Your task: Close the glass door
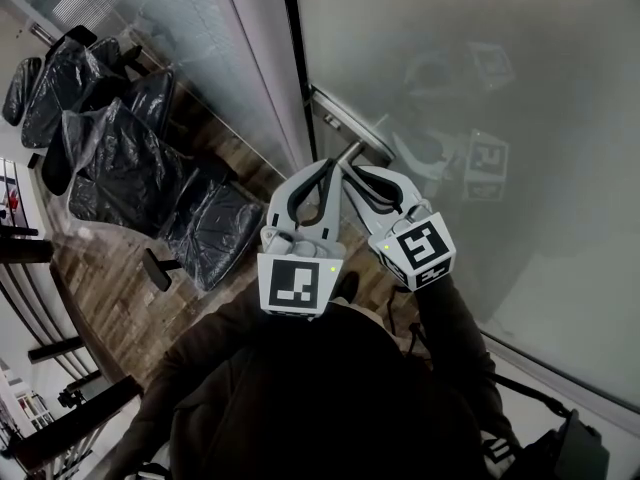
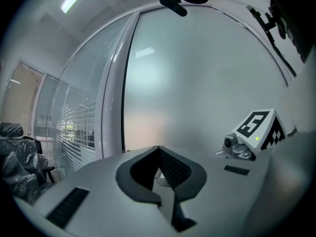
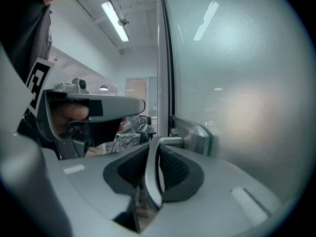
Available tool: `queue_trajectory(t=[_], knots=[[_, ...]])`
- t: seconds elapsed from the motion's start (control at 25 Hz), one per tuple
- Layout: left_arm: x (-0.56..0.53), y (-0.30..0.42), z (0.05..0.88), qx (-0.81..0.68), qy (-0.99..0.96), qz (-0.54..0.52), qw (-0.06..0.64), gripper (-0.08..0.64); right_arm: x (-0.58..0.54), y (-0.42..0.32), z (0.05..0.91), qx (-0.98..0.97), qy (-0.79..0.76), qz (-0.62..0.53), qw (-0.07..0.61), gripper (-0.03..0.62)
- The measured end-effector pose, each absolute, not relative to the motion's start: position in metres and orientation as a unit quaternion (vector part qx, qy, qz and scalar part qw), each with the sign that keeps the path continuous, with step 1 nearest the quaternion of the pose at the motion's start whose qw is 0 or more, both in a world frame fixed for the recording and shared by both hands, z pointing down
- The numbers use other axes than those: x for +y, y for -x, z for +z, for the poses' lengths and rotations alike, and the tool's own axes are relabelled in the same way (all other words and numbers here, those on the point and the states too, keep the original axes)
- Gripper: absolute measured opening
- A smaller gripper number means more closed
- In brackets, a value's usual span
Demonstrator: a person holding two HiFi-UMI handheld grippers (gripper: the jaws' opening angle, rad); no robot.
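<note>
The right gripper (image 3: pixel 152 144) has its jaws clamped on the silver lever handle (image 3: pixel 154 177) of the frosted glass door (image 3: pixel 237 83), the bar pinched between the ribbed pads just in front of its metal plate (image 3: pixel 195 136). The left gripper (image 2: pixel 158 148) has its jaws drawn together tip to tip with nothing between them, and it faces the pane just beside its partner. In the head view the two tools sit side by side at the handle (image 1: pixel 347 152), the left gripper (image 1: pixel 325 166) touching or almost touching the right gripper (image 1: pixel 355 171), with the person's dark sleeves below. The door's dark edge runs close along the white frame post (image 2: pixel 111 98), so the panel appears to be at or very near its closed position. Whether the latch has caught cannot be told, and the grip on the lever suggests the final push or release is left to do. Beyond the clear side panel, chairs wrapped in black plastic (image 1: pixel 120 158) stand on a wooden floor.
</note>
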State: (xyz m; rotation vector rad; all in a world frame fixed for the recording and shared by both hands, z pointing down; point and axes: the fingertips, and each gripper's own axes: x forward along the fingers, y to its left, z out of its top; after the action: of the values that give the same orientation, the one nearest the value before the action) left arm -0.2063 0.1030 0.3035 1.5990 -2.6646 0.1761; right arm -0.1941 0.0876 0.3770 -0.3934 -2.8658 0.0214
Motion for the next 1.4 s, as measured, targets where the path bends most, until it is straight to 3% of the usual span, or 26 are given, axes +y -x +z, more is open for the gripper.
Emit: queue_trajectory(t=[1.12,1.4], knots=[[0.106,0.202,0.294,-0.860,-0.507,0.058,0.003,-0.003,0.094,0.190,0.372,-0.982,0.143,0.027,0.125,0.064],[0.109,0.208,0.294,-0.867,-0.496,0.051,-0.005,-0.003,0.099,0.186,0.368,-0.983,0.146,-0.017,0.112,0.066]])
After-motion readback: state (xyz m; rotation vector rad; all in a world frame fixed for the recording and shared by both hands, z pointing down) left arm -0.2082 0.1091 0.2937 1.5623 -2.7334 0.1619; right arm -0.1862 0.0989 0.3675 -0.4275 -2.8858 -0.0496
